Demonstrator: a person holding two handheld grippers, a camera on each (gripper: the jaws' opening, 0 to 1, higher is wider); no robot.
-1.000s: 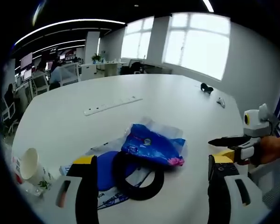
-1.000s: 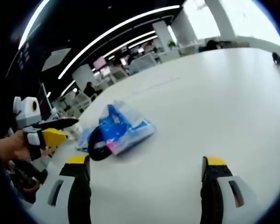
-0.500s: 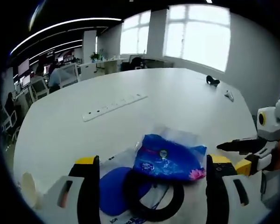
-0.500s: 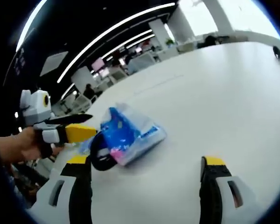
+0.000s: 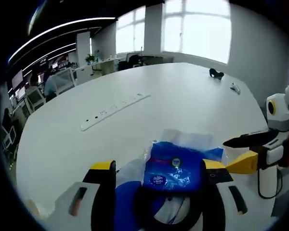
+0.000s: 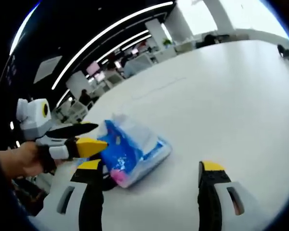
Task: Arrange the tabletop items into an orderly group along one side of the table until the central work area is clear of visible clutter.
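The blue packet is lying low in the centre of your left gripper view, between the spread jaws of your left gripper, resting on a black ring on the white surface. A power strip is sitting beyond, upper left. Your right gripper is also standing apart, the packet just left of centre.

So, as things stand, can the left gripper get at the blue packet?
Probably yes: the left gripper is open, the blue packet lies between its jaws, and nothing blocks the way.
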